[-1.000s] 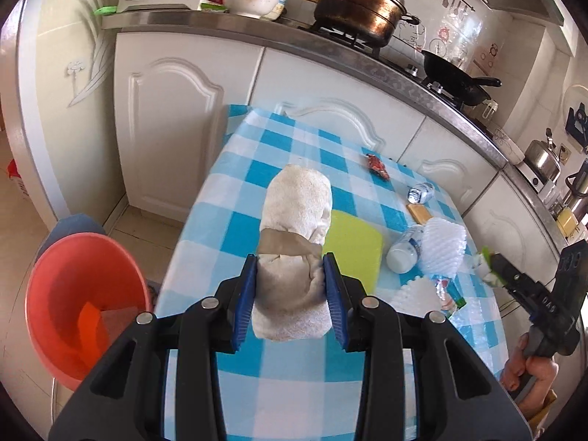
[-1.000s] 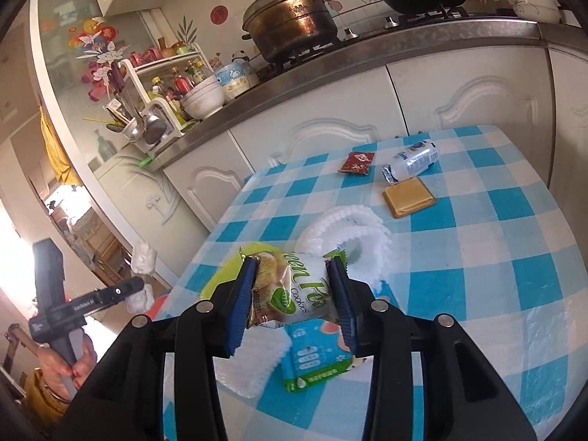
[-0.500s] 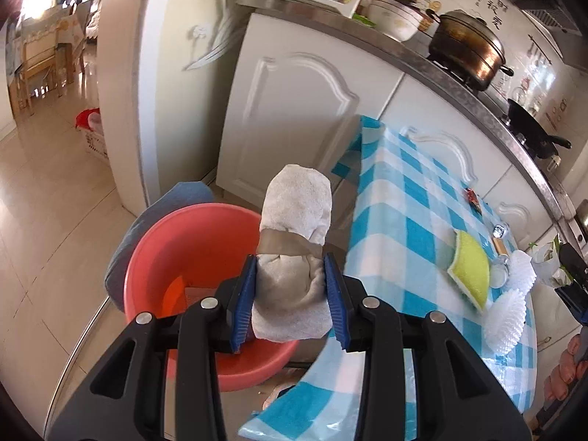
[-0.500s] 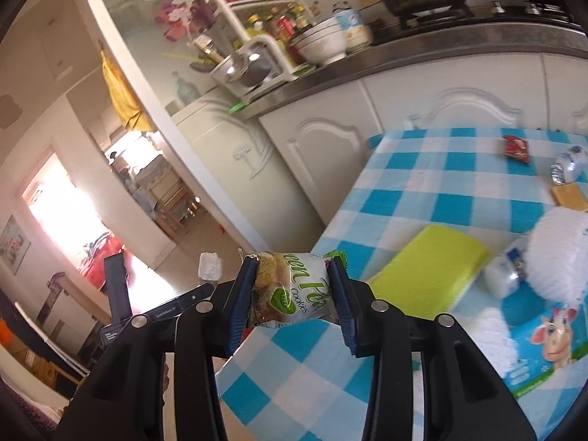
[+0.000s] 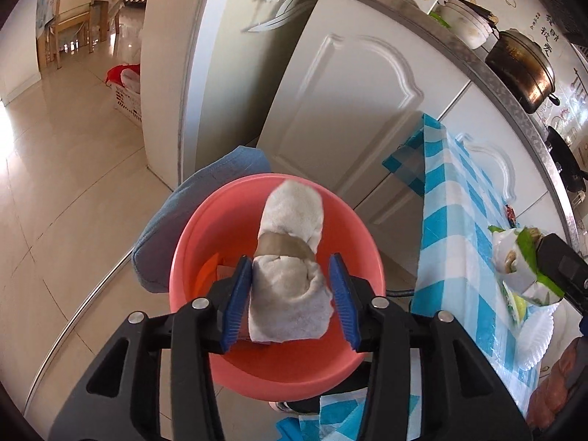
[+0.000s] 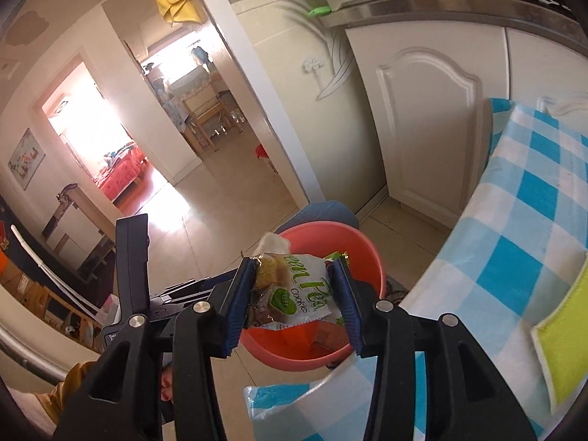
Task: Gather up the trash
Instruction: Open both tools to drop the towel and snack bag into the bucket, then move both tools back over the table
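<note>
My left gripper (image 5: 290, 259) hangs over the red basin (image 5: 191, 242). A rolled beige towel (image 5: 290, 294) with a brown paper band lies between its jaws, which are opening, and a gap shows at the right pad. My right gripper (image 6: 294, 261) holds a green-and-white cookie packet (image 6: 290, 294) above the same basin (image 6: 371, 253). Its jaws are beginning to open, and the pads still touch the packet. The packet (image 5: 514, 264) also shows at the right edge of the left wrist view. The towel's tip (image 6: 273, 242) peeks out behind it in the right wrist view.
The basin sits on a blue cushioned stool (image 5: 176, 228) beside the table with its blue checked cloth (image 6: 533, 220). A lime-green pad (image 6: 562, 330) and white foam nets (image 5: 533, 334) lie on the table. White cabinet doors (image 5: 349, 110) stand behind, and a basket (image 5: 126, 95) sits on the tiled floor.
Both grippers swung from over the table to above the red basin. The left jaws have widened around the towel roll. The right jaws have eased slightly on the packet.
</note>
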`<state>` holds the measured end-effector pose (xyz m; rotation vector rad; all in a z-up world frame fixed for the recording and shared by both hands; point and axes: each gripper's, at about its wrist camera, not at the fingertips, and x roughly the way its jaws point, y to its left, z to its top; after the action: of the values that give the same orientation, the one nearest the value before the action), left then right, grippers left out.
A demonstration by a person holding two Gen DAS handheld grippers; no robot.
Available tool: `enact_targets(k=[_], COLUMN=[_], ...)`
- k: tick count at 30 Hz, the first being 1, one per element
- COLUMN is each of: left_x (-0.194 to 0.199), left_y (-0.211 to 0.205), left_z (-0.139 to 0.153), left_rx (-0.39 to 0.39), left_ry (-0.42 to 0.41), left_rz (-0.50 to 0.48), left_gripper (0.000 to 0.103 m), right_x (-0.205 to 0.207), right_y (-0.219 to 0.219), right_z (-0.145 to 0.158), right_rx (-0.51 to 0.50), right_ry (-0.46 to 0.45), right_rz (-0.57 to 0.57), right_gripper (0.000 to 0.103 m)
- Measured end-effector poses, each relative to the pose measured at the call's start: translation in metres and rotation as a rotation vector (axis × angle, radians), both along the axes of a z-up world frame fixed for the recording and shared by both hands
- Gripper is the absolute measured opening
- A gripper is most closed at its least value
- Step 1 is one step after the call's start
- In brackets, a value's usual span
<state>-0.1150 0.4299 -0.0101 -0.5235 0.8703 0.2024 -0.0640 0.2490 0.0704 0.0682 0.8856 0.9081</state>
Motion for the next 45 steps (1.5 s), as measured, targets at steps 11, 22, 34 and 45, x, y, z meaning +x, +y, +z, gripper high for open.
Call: enact_targets(k=[11,22,34,45], left_x=[-0.011,-0.025,-0.014,-0.004], left_y=[0.013,-0.008,-0.074,-0.126], left_z=[-0.005,0.017,0.051,0.056], left_rx=[0.032,0.066,0.081,0.118], left_ry=[-0.027,-0.199,-0.25,-0.156], left_rz=[0.078,0.119,-0.042,-0.165], left_gripper=[0.084,0.09,0.095,0.099], right_x=[0.007,-0.032,-0.052,-0.053], right_y=[-0.023,-0.098,-0.145,-0.192], right_z=[0.0,0.016,0.021,0.021], right_rx=[0.094,0.179,0.222,0.263], right_ry=[0.01,-0.105,-0.189,-0.189], right_rz=[-0.102,-0.255,-0.346,-0.425], right_gripper=[0.073,0.088,0.09,0.091])
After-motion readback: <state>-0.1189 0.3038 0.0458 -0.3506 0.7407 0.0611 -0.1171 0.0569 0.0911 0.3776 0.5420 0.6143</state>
